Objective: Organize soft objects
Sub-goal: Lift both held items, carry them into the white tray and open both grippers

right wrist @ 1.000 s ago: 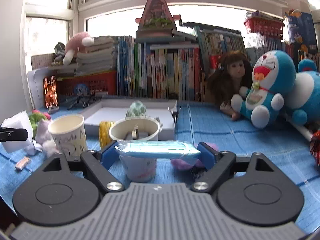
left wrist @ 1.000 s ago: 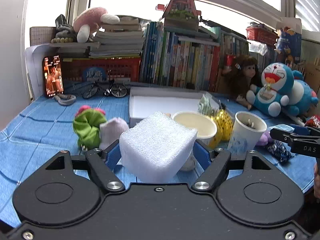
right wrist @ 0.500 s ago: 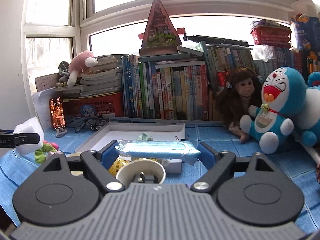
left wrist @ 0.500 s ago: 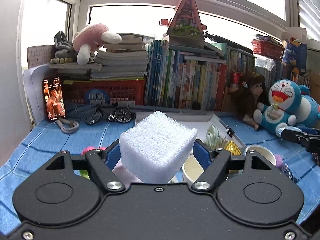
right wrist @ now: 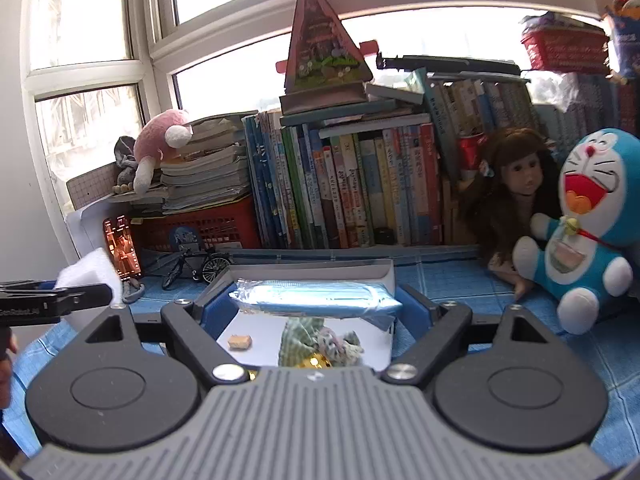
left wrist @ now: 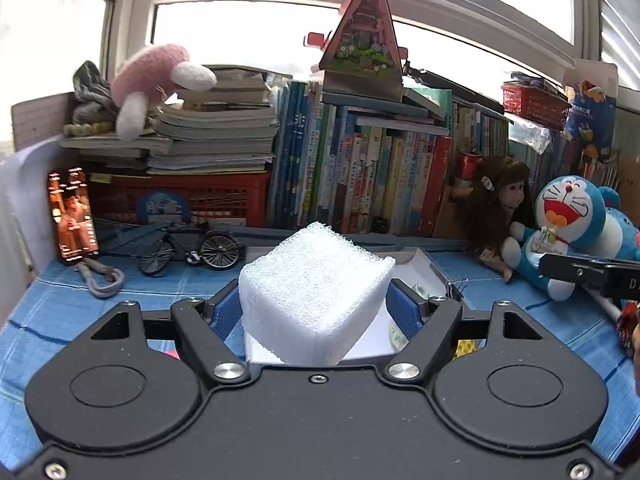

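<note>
We hold a white foam block (left wrist: 316, 296) pinched in the left claw (left wrist: 316, 312) and a blue wrapped packet (right wrist: 316, 300) (tissues, perhaps) pinched across the right claw (right wrist: 316, 308) — one soft thing in each hand. Both hang above the white tray (right wrist: 380, 276) on the blue worktop (right wrist: 452, 280), where a green cloth (right wrist: 304, 336) already lies. We judge the tray is the gathering place — so we carry both over it before letting go.
</note>
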A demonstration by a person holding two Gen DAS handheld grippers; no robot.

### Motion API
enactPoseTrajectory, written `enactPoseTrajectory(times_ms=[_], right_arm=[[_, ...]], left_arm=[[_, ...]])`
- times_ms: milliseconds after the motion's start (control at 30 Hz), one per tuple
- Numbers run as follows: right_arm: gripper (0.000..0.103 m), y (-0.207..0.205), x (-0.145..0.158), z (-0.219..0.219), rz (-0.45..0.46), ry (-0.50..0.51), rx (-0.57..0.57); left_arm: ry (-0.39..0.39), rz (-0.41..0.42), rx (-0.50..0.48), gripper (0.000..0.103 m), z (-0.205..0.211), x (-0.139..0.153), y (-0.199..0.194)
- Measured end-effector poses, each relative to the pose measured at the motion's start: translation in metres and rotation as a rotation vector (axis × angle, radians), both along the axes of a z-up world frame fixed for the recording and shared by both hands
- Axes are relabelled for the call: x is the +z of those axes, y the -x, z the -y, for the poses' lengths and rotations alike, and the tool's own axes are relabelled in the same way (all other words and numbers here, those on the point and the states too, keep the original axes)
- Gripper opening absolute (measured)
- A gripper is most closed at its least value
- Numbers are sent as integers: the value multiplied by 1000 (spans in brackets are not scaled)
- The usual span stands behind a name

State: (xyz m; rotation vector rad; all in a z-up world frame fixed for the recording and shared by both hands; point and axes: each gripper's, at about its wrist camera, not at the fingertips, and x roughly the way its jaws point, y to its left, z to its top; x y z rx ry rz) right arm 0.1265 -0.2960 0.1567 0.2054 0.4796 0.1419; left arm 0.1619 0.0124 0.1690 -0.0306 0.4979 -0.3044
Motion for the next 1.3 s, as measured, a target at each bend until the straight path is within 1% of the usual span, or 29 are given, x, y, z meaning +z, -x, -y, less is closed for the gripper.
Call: enactPoseTrajectory(times_ms=[133,300,367,500,567,667,800,900,1000,1133,1233,1300], right_arm=[[86,-27,2,-6,-49,4,20],[86,-66,-5,-12,-143,9,39],[86,-83,-10,-15,-184,20,46],[86,-113,-26,-24,-228,121,65],[86,-128,-36,-25,-276,124,75],[86,-146,-49,-30,-337,126,86],[86,-164,-57,-38,-359,152,96],[86,-176,-62,-41,-390,129,96],[86,-186,-67,-43,-423,132,90],[86,-190,-79,-40,-456,124,84],[86,-192,-88,-36,-488,102,83],[89,-193,-92,-33,-508,85,89]], left_arm=[[8,-71,-17,74,10,2,-36],[42,-220,-20,74,19,-11,-85],[50,-263,-20,74,23,-19,-103],[40,-328,-28,74,31,-37,-135],[34,-365,-27,74,36,-45,-152],[51,-428,-9,74,40,-58,-176],[53,-471,12,74,45,-70,-197],[18,-489,11,74,51,-79,-209],[-15,-500,15,74,57,-86,-217],[-8,-521,10,74,61,-94,-224],[-22,-532,-1,74,65,-101,-226],[-31,-542,-2,74,68,-106,-226]])
